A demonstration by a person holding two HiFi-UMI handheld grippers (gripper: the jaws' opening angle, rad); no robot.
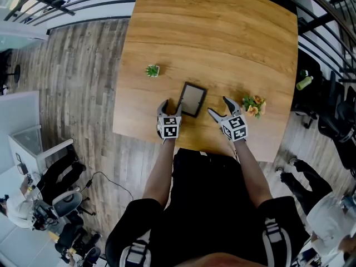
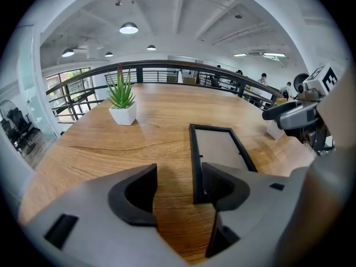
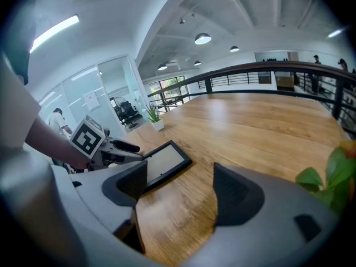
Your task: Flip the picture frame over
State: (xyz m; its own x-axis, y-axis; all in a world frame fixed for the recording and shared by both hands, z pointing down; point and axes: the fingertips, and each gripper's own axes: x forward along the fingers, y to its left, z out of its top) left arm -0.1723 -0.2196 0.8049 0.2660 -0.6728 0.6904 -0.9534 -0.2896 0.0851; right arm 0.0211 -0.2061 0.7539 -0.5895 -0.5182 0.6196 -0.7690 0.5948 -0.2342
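The black picture frame (image 1: 192, 99) lies flat on the wooden table (image 1: 222, 32) near its front edge, a beige panel facing up. My left gripper (image 1: 171, 107) is open at the frame's near left corner. In the left gripper view that corner of the frame (image 2: 219, 149) sits just inside the gap of the left gripper (image 2: 177, 188), beside the right-hand jaw, and no pad presses on it. My right gripper (image 1: 219, 107) stands open a little to the right of the frame, with bare wood between its jaws. The right gripper view shows the frame (image 3: 164, 163) off to the left of the right gripper (image 3: 181, 191).
A small green plant in a white pot (image 1: 152, 70) stands left of and beyond the frame. An orange flower bunch (image 1: 253, 105) sits just right of my right gripper. The table's front edge (image 1: 194, 146) runs close under both grippers. Office chairs (image 1: 328, 121) stand at the right.
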